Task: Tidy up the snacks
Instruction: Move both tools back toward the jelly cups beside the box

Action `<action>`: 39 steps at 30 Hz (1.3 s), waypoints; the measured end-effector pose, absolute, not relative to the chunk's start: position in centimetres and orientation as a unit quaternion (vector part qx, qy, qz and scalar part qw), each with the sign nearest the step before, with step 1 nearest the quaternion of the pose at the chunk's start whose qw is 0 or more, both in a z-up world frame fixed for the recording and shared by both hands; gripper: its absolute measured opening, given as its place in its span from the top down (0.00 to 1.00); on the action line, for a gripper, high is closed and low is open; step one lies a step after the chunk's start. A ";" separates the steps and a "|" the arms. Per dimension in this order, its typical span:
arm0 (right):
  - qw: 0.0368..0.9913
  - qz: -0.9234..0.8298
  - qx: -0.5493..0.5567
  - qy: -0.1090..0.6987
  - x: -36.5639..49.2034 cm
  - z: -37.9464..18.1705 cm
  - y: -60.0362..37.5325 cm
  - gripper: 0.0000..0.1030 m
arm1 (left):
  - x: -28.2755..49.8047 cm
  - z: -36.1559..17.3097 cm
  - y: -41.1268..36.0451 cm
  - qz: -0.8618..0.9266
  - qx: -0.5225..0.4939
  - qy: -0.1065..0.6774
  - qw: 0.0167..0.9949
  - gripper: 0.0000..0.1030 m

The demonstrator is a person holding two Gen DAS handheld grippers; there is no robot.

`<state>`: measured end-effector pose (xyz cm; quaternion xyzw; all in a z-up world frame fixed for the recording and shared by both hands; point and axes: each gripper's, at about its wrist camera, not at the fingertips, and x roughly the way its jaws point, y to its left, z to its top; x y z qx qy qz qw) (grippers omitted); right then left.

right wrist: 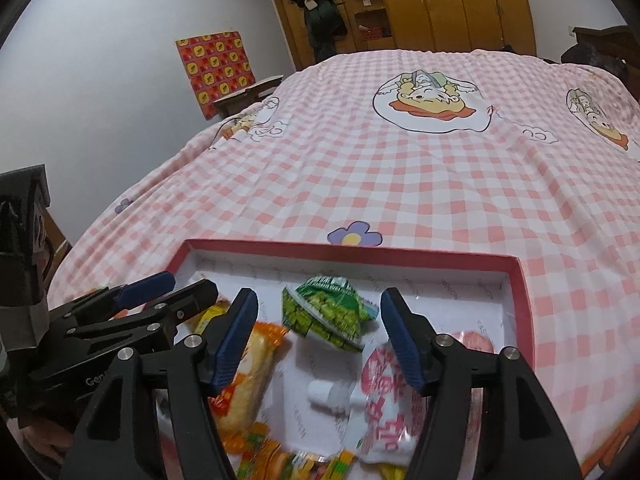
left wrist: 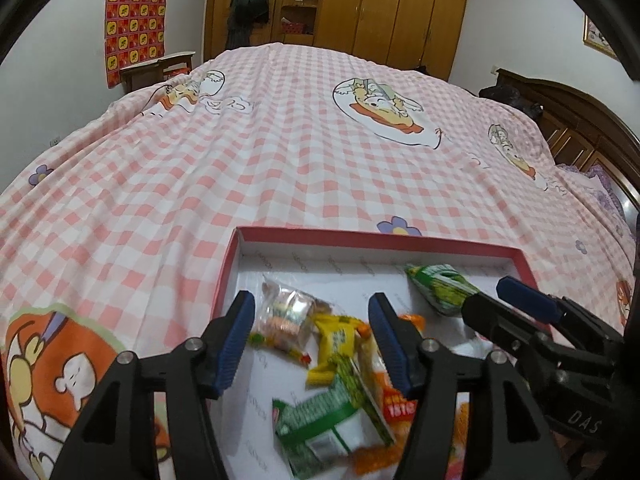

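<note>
A shallow red-rimmed box (left wrist: 372, 239) with a white inside lies on the bed and holds several snack packets. My left gripper (left wrist: 312, 340) is open just above a clear candy bag (left wrist: 285, 314) and a yellow packet (left wrist: 338, 340); a green-white packet (left wrist: 332, 424) and an orange packet (left wrist: 396, 404) lie below. My right gripper (right wrist: 318, 340) is open over a green pea packet (right wrist: 328, 314), between an orange bread packet (right wrist: 244, 380) and a pink-white packet (right wrist: 380, 384). The box rim also shows in the right wrist view (right wrist: 352, 249). Each gripper appears at the edge of the other's view.
The pink checked bedspread (left wrist: 280, 152) with cartoon prints stretches beyond the box. A wooden wardrobe (left wrist: 384, 4) stands at the far wall, a dark headboard (left wrist: 568, 120) at the right, and a small wooden table (left wrist: 156, 68) at the left.
</note>
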<state>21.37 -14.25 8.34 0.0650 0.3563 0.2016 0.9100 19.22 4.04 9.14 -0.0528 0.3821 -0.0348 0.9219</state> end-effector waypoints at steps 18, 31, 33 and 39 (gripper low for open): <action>0.910 0.203 0.071 0.354 14.7 9.3 -15.6 0.32 | 12.8 11.0 4.5 -0.026 -0.068 0.384 0.921 0.39; 0.901 0.200 0.082 0.375 10.3 7.5 -17.0 0.32 | 8.1 10.1 5.1 -0.024 -0.087 0.399 0.912 0.39; 0.901 0.201 0.081 0.375 9.6 7.5 -17.1 0.32 | 7.5 10.0 5.1 -0.025 -0.090 0.402 0.911 0.39; 0.901 0.201 0.080 0.377 8.0 7.3 -17.4 0.32 | 6.0 9.3 4.7 -0.031 -0.092 0.409 0.907 0.39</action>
